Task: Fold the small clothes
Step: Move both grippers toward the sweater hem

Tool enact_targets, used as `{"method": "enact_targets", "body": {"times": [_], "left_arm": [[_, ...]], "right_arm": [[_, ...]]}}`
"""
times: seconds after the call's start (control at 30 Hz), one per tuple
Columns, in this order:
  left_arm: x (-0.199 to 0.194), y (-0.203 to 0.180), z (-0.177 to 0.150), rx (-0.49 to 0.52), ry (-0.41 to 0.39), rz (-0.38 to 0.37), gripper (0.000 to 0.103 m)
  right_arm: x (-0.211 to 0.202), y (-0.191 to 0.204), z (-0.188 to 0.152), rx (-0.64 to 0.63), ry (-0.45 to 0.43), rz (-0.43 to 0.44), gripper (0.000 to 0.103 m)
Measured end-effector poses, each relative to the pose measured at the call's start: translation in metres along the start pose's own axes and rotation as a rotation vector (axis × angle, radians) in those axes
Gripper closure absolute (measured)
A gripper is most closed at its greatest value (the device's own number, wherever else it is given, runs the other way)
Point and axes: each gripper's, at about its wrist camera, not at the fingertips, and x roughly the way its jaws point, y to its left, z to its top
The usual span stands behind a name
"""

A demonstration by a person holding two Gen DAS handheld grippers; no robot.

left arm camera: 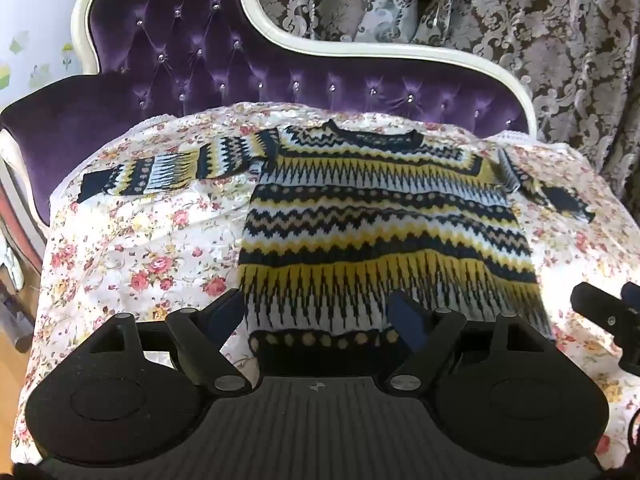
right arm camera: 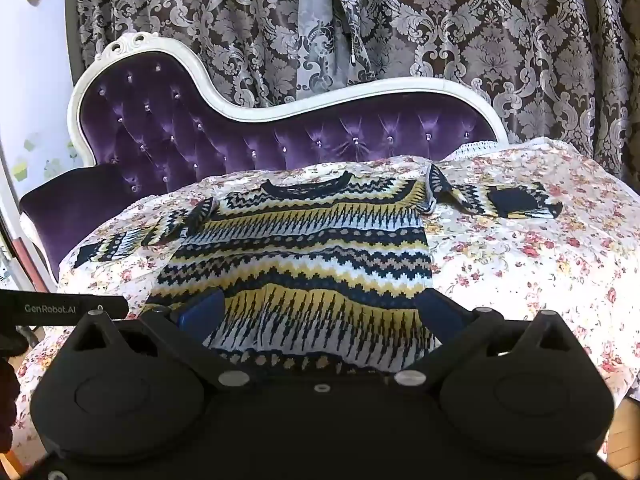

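Observation:
A small knitted sweater [left arm camera: 380, 216] with navy, yellow and white zigzag bands lies flat, front up, on a flowered cover [left arm camera: 140, 240]. Its neck points toward the sofa back and its sleeves [left arm camera: 160, 172] are spread to both sides. My left gripper [left arm camera: 318, 312] hovers open over the left part of the hem, its fingers apart with knit showing between them. In the right wrist view the sweater [right arm camera: 296, 248] fills the middle. There my right gripper [right arm camera: 322, 312] stands wide open above the hem, gripping nothing. The body of the left gripper [right arm camera: 64, 308] shows at the left edge.
The flowered cover [right arm camera: 520, 260] drapes a sofa with a purple tufted back [left arm camera: 200, 60] in a white frame. Patterned brown and silver curtains [right arm camera: 480, 40] hang behind it. Wooden floor [left arm camera: 10, 380] shows at the lower left. The right gripper's body [left arm camera: 608, 312] juts in at the right edge.

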Motion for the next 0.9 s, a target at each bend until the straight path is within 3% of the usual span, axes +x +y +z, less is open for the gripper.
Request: {"method": "enact_targets", "body": {"times": [0.9], "left_arm": [[0.022, -0.007, -0.007, 0.042, 0.122, 0.048, 0.025]], "right_arm": [[0.017, -0.004, -0.009, 0.036, 0.1, 0.006, 0.001]]}}
